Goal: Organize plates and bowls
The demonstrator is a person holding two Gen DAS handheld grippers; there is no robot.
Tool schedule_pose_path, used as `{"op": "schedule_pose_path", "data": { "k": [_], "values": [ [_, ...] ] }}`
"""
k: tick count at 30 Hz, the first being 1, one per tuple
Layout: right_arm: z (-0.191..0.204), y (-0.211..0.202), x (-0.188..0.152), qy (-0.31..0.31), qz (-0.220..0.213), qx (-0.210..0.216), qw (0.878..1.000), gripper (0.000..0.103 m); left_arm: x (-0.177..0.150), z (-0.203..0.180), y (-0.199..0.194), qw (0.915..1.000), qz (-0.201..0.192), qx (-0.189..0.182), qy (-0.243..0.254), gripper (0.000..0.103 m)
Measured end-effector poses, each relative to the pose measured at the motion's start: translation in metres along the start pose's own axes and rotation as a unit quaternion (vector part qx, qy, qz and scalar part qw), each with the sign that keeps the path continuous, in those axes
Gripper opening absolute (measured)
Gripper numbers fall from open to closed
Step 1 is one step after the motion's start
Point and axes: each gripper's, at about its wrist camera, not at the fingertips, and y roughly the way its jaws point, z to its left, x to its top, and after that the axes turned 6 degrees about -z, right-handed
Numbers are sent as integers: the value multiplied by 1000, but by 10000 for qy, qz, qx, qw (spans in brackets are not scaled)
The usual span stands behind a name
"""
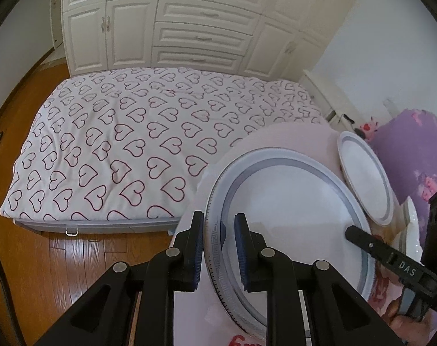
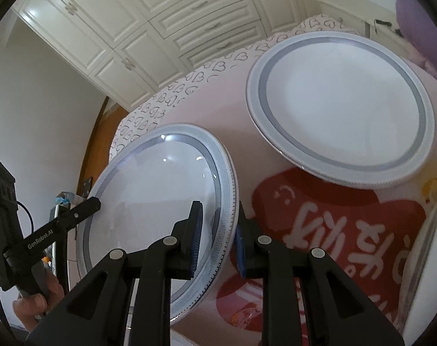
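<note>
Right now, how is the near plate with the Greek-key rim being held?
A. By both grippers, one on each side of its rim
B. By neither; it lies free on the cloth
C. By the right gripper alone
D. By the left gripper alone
A: the left gripper is clamped on one edge of the plate, and the right gripper pinches the opposite rim.

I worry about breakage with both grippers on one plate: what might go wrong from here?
1. The left gripper and right gripper each pinch only the thin rim of the big plate; if the hands drift apart or twist, the rim may slip free.
2. The second plate lies close by on the pink cloth; a careless swing could knock the two together.
3. The held plate looks tilted, so a slip would likely drop it edge-first.
</note>
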Motion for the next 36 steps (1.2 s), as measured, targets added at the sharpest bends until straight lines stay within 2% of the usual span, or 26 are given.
{"op": "schedule_pose_path", "data": {
  "k": [11,21,29,36],
  "values": [
    [-1,-39,-10,21,-304,67,9995,20,-23,-14,-42,9994,-255,-186,131,16],
    [14,-98,-40,-58,-639,143,9978,20,-70,-14,-122,9969,-601,-412,293,16],
    [13,-126,-79,-60,-664,143,9977,20,-128,-10,-171,9964,-590,-456,406,16],
    [11,-131,-110,-87,-499,118,9986,20,-168,-12,-179,9983,-294,-303,401,16]
  ]
}}
